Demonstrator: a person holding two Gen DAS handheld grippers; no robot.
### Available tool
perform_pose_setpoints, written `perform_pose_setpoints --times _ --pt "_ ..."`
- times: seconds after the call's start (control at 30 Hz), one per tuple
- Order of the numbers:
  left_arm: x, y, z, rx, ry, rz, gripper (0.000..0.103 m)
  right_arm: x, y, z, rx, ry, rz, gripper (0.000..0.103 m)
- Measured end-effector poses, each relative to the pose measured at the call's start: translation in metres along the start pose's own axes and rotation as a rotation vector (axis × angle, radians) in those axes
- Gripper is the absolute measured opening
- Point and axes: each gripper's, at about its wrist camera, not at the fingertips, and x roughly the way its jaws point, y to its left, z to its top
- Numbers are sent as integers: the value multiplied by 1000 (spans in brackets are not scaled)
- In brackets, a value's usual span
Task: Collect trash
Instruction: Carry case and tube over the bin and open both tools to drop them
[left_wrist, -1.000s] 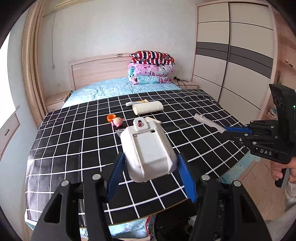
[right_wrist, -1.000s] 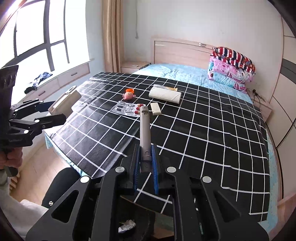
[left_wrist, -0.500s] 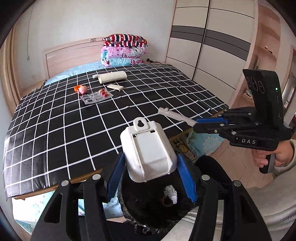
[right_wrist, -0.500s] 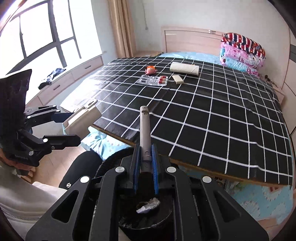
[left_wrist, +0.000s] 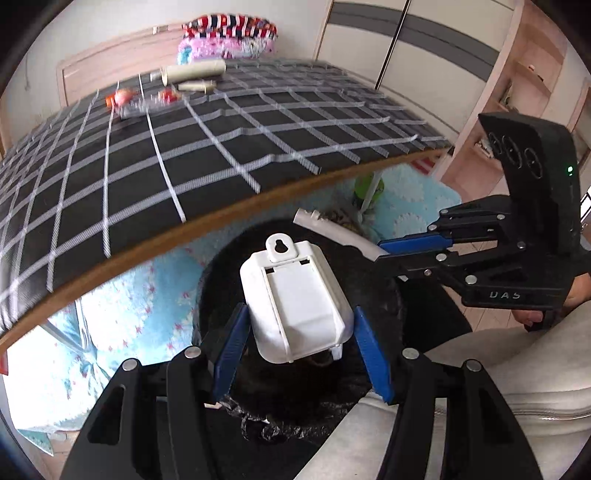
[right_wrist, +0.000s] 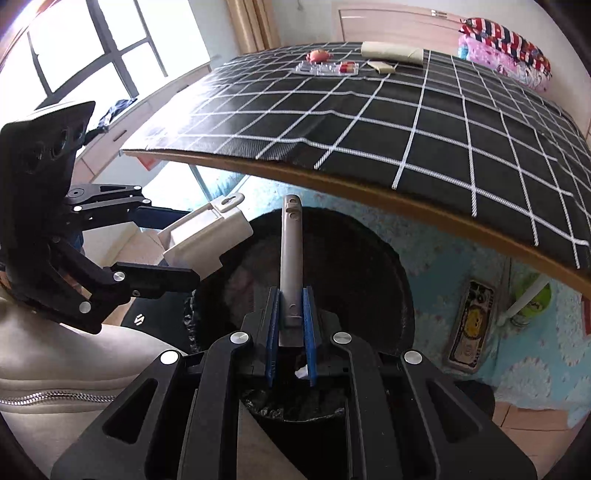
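Both grippers have come down from over the bed to just past its foot edge, and now they hang over the black bin (right_wrist: 332, 258) on the floor. The left gripper (left_wrist: 299, 343) tips steeply down, and its blue jaws stand about half open, pressed on the two sides of a white plastic box (left_wrist: 295, 302). The box has a hanging tab with a keyhole at its far end, and that end points up and away toward the bed edge. The right gripper (right_wrist: 291, 332) also tips steeply down, with its jaws nearly closed on a thin grey stick (right_wrist: 291, 266). The stick's long side runs straight out from the jaws, and its tip points toward the bed edge above the bin's opening. The left view shows the stick from the side, slanting across from the right gripper (left_wrist: 413, 251), and a bit of the person's hand (left_wrist: 532, 317) under it. Only the right view shows a white crumpled scrap (right_wrist: 302, 373) low in the bin, a green bottle (right_wrist: 532, 302) by a bed leg, and a flat yellow pack on the floor. It also shows the box sitting above the bin's left rim in the left gripper (right_wrist: 192, 258). Far up the checked cover (right_wrist: 406, 110), near the head end, lie a paper roll (right_wrist: 391, 53), a pill pack (right_wrist: 328, 68) and a small pink toy (right_wrist: 317, 55).
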Motion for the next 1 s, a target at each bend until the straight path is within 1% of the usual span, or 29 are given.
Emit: perform_pose_setpoints --times 0.13,0.2,0.3,0.4,0.5,0.67,0.83,0.87,0.93,0.97,1.0 --pt "29 9 -8 -24 68 -7 56 27 -8 -11 31 76 5 13" --pt "42 11 -12 -26 99 2 56 40 -12 -15 46 113 3 13" --pt "61 8 -18 -2 136 46 56 55 -15 -21 63 155 4 13" --pt "72 0 -21 29 160 56 56 68 -18 -24 79 191 -6 13" --pt "80 -1 -25 27 186 40 56 78 -20 -27 84 220 -16 13" --pt "86 2 -27 8 207 44 57 91 -21 -32 89 258 -27 13" --pt "92 2 -22 -3 215 33 57 91 -19 -33 90 260 -26 14" --pt "91 2 -22 -6 215 25 57 91 -20 -33 93 261 -30 16" --pt "88 3 -20 -10 208 23 58 90 -22 -33 101 255 -33 23" --pt "87 3 -20 -13 203 20 58 88 -22 -31 103 247 -32 29" --pt "84 3 -19 -19 196 13 62 87 -22 -30 104 238 -33 32"
